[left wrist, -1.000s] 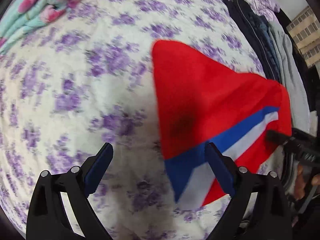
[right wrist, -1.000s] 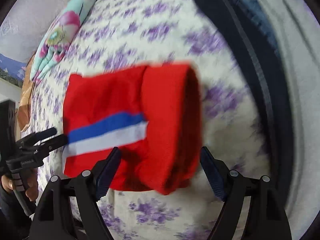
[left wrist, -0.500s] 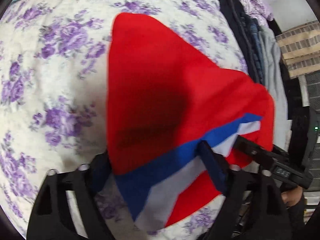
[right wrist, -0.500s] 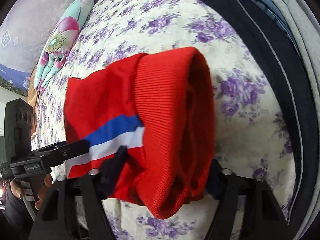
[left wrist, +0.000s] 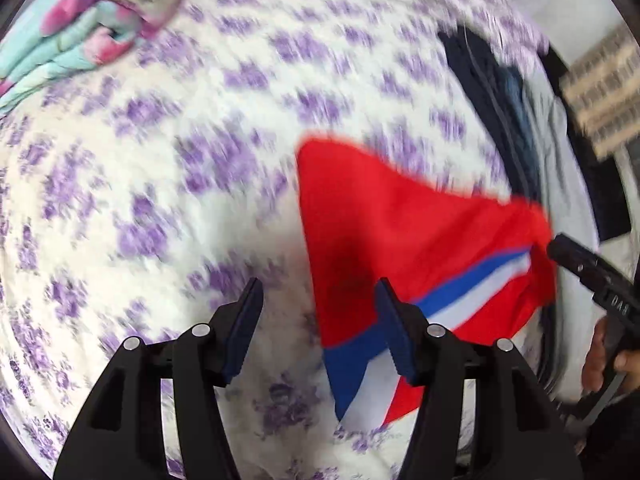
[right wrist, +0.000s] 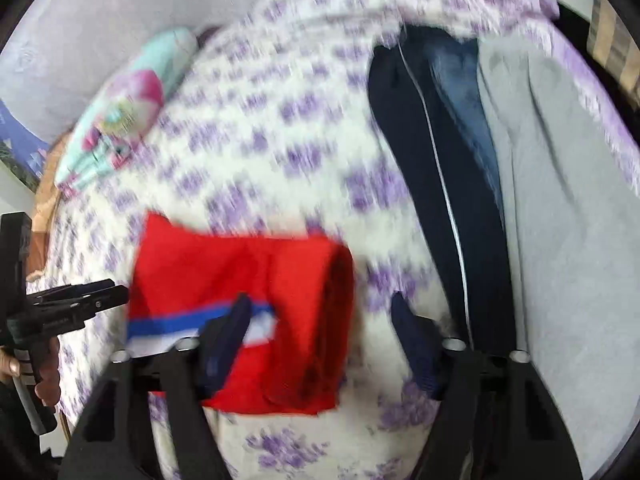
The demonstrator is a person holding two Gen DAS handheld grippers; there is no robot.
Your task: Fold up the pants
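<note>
Purple-flowered bedding [left wrist: 168, 184] covers the whole work surface, and the red pants [left wrist: 400, 248] lie on it as a compact folded bundle, the blue and white stripe showing on the upper layer and a thick rolled edge facing the stack of dark and grey garments [right wrist: 500, 184] that lies just beside them. A flowered turquoise pillow [left wrist: 80, 28] sits well apart from the pants, toward the head of the bed. The left gripper [left wrist: 318, 328] hangs above the bedding at the striped end of the pants; its jaws have just been closing, yet they stand apart with only bare sheet between them and the cloth just past one finger. The right gripper [right wrist: 320, 340] is over the rolled end of the pants, jaws parted and nothing pinched; one finger shows in front of the stripe, but the blur hides whether it touches. Both views are smeared. Judging by how the bundle lies, the folding looks essentially done and both tools are released from it. The next move probably calls for carrying the bundle to the stack, or reaching for another garment there, which would need a clean two-sided grip so the fold does not spring open.
</note>
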